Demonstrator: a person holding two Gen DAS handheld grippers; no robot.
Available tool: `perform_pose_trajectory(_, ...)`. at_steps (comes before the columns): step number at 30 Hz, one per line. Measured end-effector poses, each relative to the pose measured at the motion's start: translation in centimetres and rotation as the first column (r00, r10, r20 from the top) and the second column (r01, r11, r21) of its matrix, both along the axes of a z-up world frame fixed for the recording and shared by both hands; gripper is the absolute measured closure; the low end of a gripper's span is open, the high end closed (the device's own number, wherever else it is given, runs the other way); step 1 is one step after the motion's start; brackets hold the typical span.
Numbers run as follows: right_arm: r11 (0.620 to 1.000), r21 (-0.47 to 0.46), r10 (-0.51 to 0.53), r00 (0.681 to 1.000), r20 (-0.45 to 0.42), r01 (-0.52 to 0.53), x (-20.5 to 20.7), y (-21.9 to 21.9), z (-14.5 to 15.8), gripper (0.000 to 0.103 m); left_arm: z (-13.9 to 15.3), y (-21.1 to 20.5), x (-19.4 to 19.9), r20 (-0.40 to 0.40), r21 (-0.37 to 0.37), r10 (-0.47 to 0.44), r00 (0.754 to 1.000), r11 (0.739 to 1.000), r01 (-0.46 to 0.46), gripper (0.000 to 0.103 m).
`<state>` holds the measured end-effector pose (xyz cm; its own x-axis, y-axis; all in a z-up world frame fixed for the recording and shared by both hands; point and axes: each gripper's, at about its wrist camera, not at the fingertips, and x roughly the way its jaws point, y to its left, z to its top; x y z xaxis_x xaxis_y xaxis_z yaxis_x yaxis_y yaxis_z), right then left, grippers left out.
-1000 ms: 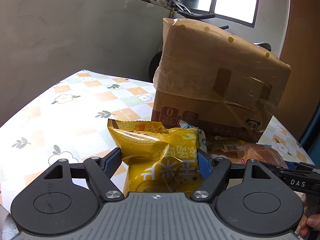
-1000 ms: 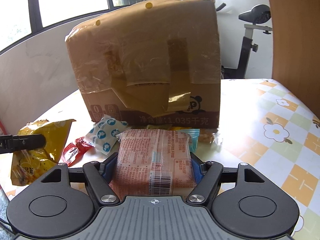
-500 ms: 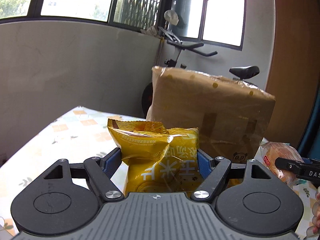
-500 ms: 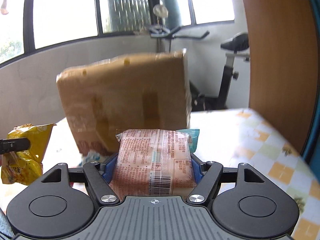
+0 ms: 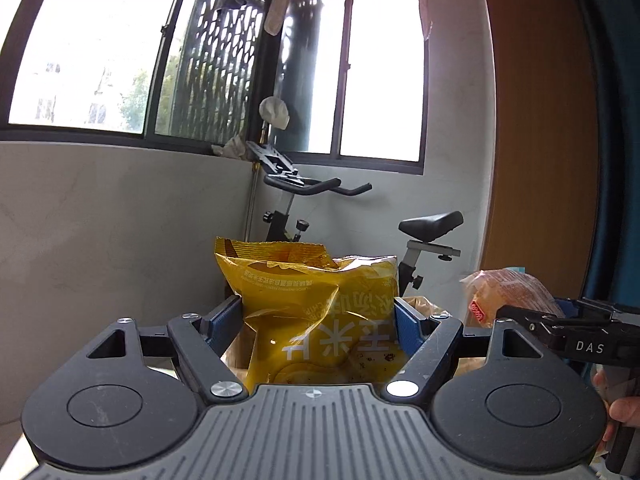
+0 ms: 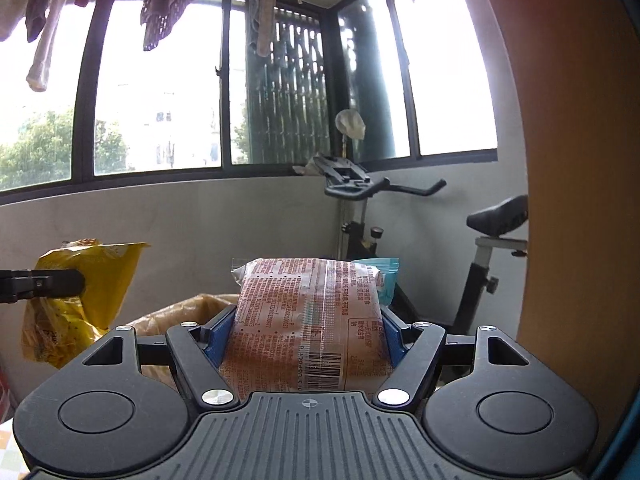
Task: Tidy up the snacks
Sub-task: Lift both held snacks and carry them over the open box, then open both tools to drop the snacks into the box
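Left wrist view: the left gripper [image 5: 318, 316] clamps a yellow snack bag [image 5: 316, 312] upright between its blue pads, before the exercise bike [image 5: 430, 226]. The right gripper [image 6: 306, 328] likewise pinches an orange-printed bread packet [image 6: 308, 320] above the cardboard box [image 6: 180, 312].

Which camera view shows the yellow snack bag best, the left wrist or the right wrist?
The left wrist view: the yellow snack bag fills the centre, clamped in the left tool, print readable. The right wrist view shows it only at the left edge, partly hidden.
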<state>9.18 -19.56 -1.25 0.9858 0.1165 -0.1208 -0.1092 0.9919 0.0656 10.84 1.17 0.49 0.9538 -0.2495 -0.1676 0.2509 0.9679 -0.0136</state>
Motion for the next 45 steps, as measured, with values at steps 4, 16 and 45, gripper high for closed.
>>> perform_pose_trajectory(4, 0.997, -0.073, 0.016, 1.000, -0.010, -0.017, 4.8, 1.1, 0.4, 0.036, 0.6, -2.6, 5.7, -0.055, 0.053, -0.004, 0.998, 0.999, 0.007, 0.023)
perform_pose_trajectory(16, 0.995, -0.093, 0.024, 0.978, -0.208, -0.045, 12.7, 3.4, -3.9, 0.036, -2.2, -2.4, 13.2, -0.215, 0.128, 0.055, 0.975, 0.991, -0.028, 0.023)
perform_pose_trajectory(45, 0.990, 0.137, 0.033, 0.990, -0.141, -0.013, 6.2, 2.5, -0.4, 0.037, 0.9, 1.0, 8.1, -0.193, 0.131, 0.075, 0.978, 0.990, -0.050, 0.021)
